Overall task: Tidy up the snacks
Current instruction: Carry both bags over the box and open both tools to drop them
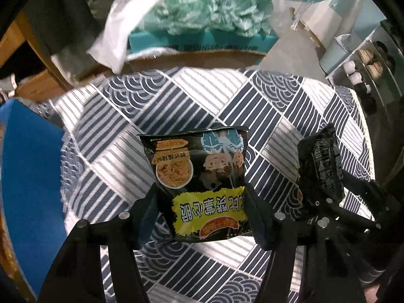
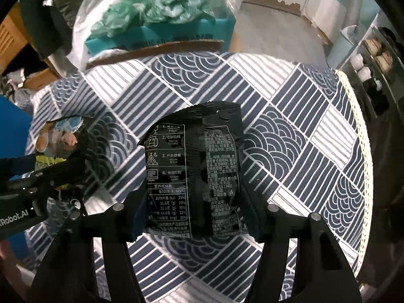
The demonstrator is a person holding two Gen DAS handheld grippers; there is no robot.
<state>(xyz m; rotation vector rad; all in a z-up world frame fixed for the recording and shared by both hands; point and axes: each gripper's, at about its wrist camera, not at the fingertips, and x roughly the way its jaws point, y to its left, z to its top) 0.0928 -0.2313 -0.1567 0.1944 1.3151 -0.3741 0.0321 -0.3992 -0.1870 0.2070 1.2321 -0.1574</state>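
Note:
My left gripper [image 1: 199, 209] is shut on a black snack packet with a yellow label and cartoon faces [image 1: 199, 176], held above the patterned tablecloth [image 1: 227, 96]. My right gripper [image 2: 194, 217] is shut on a second black snack packet [image 2: 194, 166], its back side with printed text facing the camera. In the left wrist view the right gripper and its packet [image 1: 320, 166] are at the right. In the right wrist view the left gripper's packet [image 2: 60, 139] is at the left.
A blue container [image 1: 27, 166] stands at the left edge of the table. Beyond the table's far edge are a teal box [image 2: 161, 38] with green and white plastic bags [image 2: 151, 5], and a cardboard edge. A shelf with shoes [image 2: 373, 58] is at the right.

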